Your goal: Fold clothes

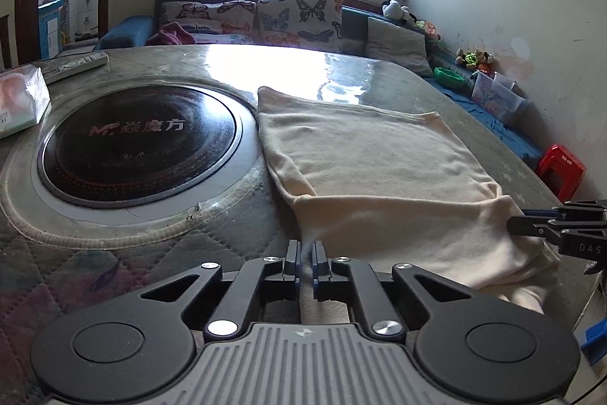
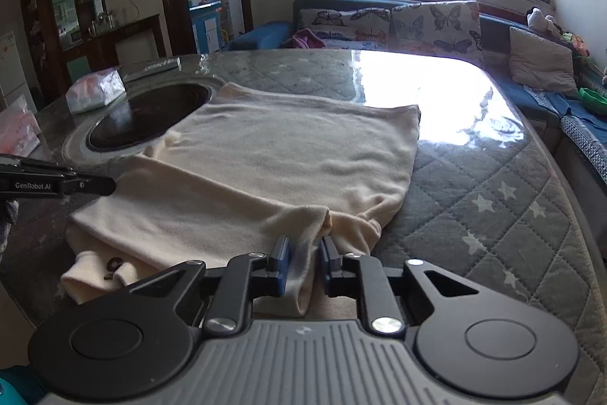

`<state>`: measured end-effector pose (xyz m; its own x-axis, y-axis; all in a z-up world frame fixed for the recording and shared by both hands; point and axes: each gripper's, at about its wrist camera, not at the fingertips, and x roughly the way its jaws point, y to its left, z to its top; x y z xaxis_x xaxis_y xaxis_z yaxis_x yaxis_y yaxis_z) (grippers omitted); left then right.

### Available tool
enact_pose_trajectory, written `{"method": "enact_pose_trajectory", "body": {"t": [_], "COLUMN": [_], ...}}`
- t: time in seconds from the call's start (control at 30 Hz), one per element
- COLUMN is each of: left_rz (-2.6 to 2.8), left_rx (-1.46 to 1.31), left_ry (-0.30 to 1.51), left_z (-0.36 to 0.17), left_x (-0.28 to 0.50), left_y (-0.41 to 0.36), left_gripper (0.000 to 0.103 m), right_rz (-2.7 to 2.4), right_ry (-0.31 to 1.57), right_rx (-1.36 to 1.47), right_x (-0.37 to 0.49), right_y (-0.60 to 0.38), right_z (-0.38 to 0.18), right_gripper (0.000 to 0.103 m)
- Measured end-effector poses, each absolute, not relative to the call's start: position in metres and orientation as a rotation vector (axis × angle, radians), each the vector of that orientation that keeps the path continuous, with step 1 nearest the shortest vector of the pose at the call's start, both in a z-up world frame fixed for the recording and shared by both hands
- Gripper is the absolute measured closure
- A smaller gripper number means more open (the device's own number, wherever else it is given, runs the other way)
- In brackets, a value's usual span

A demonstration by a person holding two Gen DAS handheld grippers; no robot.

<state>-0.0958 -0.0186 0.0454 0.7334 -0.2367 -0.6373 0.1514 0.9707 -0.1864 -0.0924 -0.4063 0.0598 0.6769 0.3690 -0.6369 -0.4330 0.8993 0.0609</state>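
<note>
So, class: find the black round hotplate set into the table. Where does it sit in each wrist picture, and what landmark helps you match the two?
Left wrist view: the hotplate fills the left-centre, just left of the cream garment.
Right wrist view: the hotplate is smaller, upper left, its near edge partly covered by the garment.
Shared landmark: the butterfly cushions under the window, behind the table in both.
</note>
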Motion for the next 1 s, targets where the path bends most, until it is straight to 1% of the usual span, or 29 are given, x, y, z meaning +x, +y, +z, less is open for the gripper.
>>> {"method": "enact_pose_trajectory", "body": {"t": [0.03, 0.1, 0.13, 0.17, 0.2, 0.47, 0.53, 0.7, 0.8, 0.87, 0.9, 1.0], "left_rz": [-0.211, -0.219, -0.22, -0.222, -0.226, -0.285, -0.282, -0.275, -0.27, -0.269, -0.268, -0.259], "left_rx": [-0.117, -0.102, -0.097, -0.091, -0.082, 0.016, 0.051, 0.14, 0.191, 0.198, 0.202, 0.232], "left_ry": [0.71, 0.694, 0.689, 0.683, 0.677, 0.678, 0.686, 0.706, 0.717, 0.714, 0.712, 0.698], "left_z": [0.048, 0.054, 0.056, 0.059, 0.061, 0.059, 0.055, 0.047, 0.043, 0.042, 0.041, 0.041], "left_x": [-0.096, -0.096, -0.095, -0.094, -0.092, -0.074, -0.071, -0.064, -0.06, -0.06, -0.06, -0.063], "left_y": [-0.02, -0.024, -0.027, -0.03, -0.034, -0.064, -0.07, -0.083, -0.091, -0.091, -0.092, -0.096], "left_gripper": [0.089, 0.077, 0.073, 0.062, 0.06, 0.061, 0.062, 0.061, 0.06, 0.059, 0.058, 0.054], "right_rz": [0.448, 0.449, 0.449, 0.454, 0.461, 0.524, 0.511, 0.52, 0.529, 0.532, 0.535, 0.536], "right_ry": [0.678, 0.644, 0.632, 0.615, 0.604, 0.608, 0.63, 0.652, 0.644, 0.631, 0.631, 0.64], "right_rx": [-0.103, -0.117, -0.122, -0.131, -0.138, -0.175, -0.179, -0.15, -0.165, -0.185, -0.192, -0.211], "right_x": [-0.093, -0.093, -0.093, -0.092, -0.09, -0.081, -0.078, -0.076, -0.081, -0.086, -0.087, -0.092], "right_y": [-0.406, -0.405, -0.404, -0.4, -0.397, -0.373, -0.374, -0.383, -0.381, -0.378, -0.377, -0.376], "right_z": [0.063, 0.07, 0.071, 0.074, 0.075, 0.062, 0.055, 0.045, 0.05, 0.052, 0.051, 0.043], "right_gripper": [0.083, 0.08, 0.078, 0.077, 0.076, 0.076, 0.076, 0.077, 0.075, 0.067, 0.065, 0.064]}}
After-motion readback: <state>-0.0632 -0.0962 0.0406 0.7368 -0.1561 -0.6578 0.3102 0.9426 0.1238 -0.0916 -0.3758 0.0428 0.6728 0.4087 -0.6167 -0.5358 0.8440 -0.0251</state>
